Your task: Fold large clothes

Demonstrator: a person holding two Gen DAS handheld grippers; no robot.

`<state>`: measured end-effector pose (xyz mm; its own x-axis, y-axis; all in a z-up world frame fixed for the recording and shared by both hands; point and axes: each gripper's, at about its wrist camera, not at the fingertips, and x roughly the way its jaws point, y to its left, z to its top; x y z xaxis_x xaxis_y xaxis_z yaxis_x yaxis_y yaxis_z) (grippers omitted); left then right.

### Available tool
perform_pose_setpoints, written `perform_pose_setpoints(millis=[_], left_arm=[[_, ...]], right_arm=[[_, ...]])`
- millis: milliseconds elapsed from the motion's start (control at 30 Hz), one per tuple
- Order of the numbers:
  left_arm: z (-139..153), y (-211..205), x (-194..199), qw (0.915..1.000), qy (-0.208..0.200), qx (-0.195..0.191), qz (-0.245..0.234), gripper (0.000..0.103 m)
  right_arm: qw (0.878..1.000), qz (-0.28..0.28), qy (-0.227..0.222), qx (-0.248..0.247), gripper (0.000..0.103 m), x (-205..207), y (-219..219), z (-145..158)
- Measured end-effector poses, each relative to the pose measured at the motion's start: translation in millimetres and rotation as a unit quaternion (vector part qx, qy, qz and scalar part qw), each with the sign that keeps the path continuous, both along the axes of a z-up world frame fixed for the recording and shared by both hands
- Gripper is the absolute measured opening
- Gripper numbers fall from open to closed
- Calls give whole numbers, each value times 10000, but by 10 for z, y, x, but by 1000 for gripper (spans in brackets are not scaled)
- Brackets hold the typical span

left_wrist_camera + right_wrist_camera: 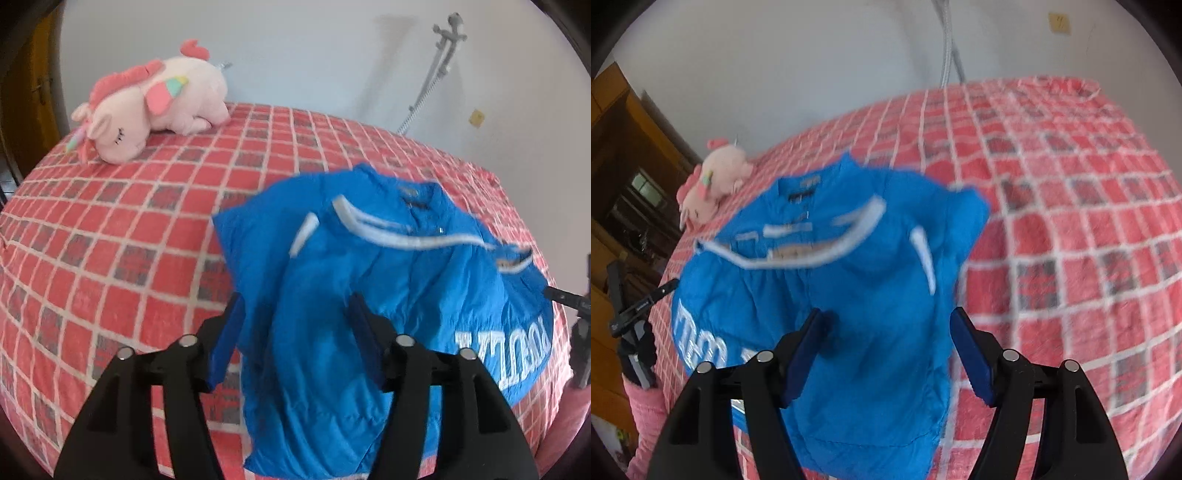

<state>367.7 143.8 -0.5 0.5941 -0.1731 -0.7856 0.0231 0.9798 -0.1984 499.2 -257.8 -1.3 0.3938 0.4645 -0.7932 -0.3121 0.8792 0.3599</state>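
Left wrist view: the left gripper points down at a blue jacket lying on a bed covered by a red checked blanket. Its jaws stand apart. Jacket fabric lies between them, and the pads do not press on it. The left blue pad overlaps the jacket's left edge. The jacket is partly folded: both sleeves, each with a white stripe, lie across the front, and the collar points toward the far wall. White lettering shows near the jacket's right edge. A pink plush unicorn lies on the blanket near the far left corner, well apart from the jacket. A grey pole leans against the white wall behind the bed. Part of a black device sits at the right edge of the frame, beside the jacket; what it is cannot be told.

Right wrist view: the right gripper also points down at the jacket. Its jaws are spread. The left pad lies over the fabric; the right pad sits just beside the jacket's right edge, above the blanket. The pads do not clamp the fabric. The plush unicorn lies beyond the collar. Wooden furniture stands at the left.
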Motion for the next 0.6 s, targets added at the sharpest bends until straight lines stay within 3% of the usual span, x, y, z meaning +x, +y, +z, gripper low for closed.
perform_pose_setpoints(millis=[100, 133, 200, 267, 333, 433, 600], left_arm=[[-60, -54, -32, 9999, -18, 48, -117, 63], [-82, -81, -37, 9998, 4, 48, -175, 63], [-116, -127, -59, 9997, 17, 66, -241, 57], [-146, -180, -96, 9995, -2, 68, -294, 30], [-129, -216, -146, 9994, -91, 38, -338, 15], [-21, -233, -258, 9989, -373, 35, -296, 7], [282, -210, -396, 9945, -1023, -202, -124, 5]], right_arm=[[9998, 76, 195, -20, 64, -3, 49, -186], [9998, 67, 184, -1, 52, -6, 49, -197], [9996, 151, 171, 153, 39, -38, 53, -173], [9998, 188, -7, -42, 28, -109, 104, -128], [9994, 219, -195, -195, 19, -192, 135, -82], [9994, 161, -280, -77, 13, -259, 93, 2], [9979, 70, -613, 207, 11, -336, 30, 284]])
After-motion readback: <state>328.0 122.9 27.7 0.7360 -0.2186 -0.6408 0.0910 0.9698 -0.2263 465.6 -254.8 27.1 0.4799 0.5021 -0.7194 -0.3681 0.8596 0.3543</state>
